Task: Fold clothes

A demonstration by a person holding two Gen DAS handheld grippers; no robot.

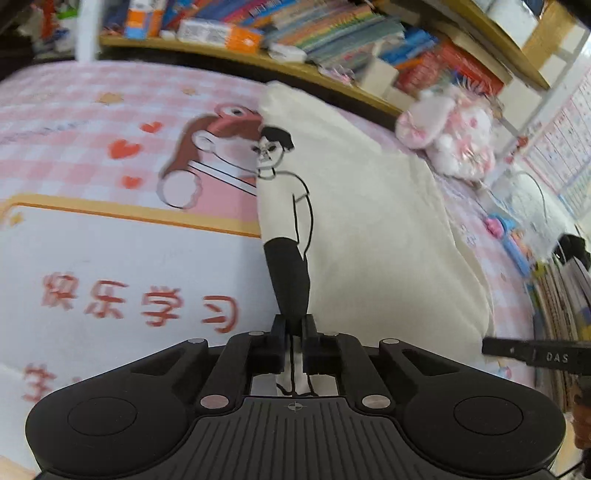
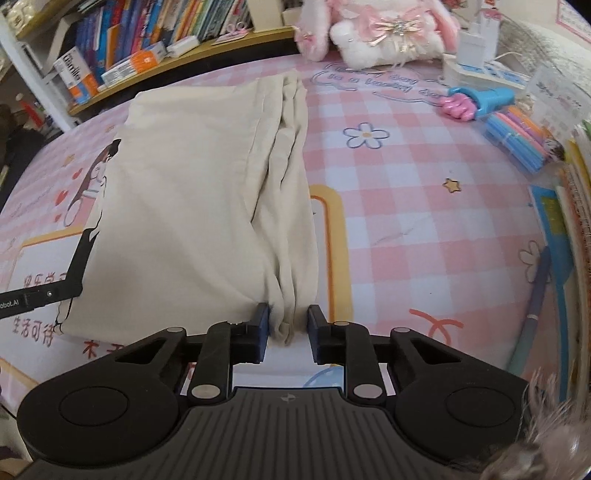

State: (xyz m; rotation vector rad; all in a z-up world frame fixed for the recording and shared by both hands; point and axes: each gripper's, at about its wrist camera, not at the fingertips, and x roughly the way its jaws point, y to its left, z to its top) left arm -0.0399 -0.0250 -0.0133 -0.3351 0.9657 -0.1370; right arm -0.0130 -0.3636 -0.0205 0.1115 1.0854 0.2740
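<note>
the left claw (image 1: 293,325) pinches the printed edge of the cream t-shirt (image 2: 192,206) lying folded on the pink checked table (image 2: 406,221), while the right claw (image 2: 287,325) stands spread around its bunched near corner.

Left hand-held gripper (image 1: 294,334) apparently clamped, right (image 2: 287,330) parted

- The folded T-shirt (image 2: 192,206) lies on the checked mat (image 2: 399,206).
- Behind the mat runs a bookshelf (image 2: 155,48).
- A plush toy (image 2: 376,29) sits behind the T-shirt, to its right.
- Pens (image 2: 517,136) lie far right.
</note>
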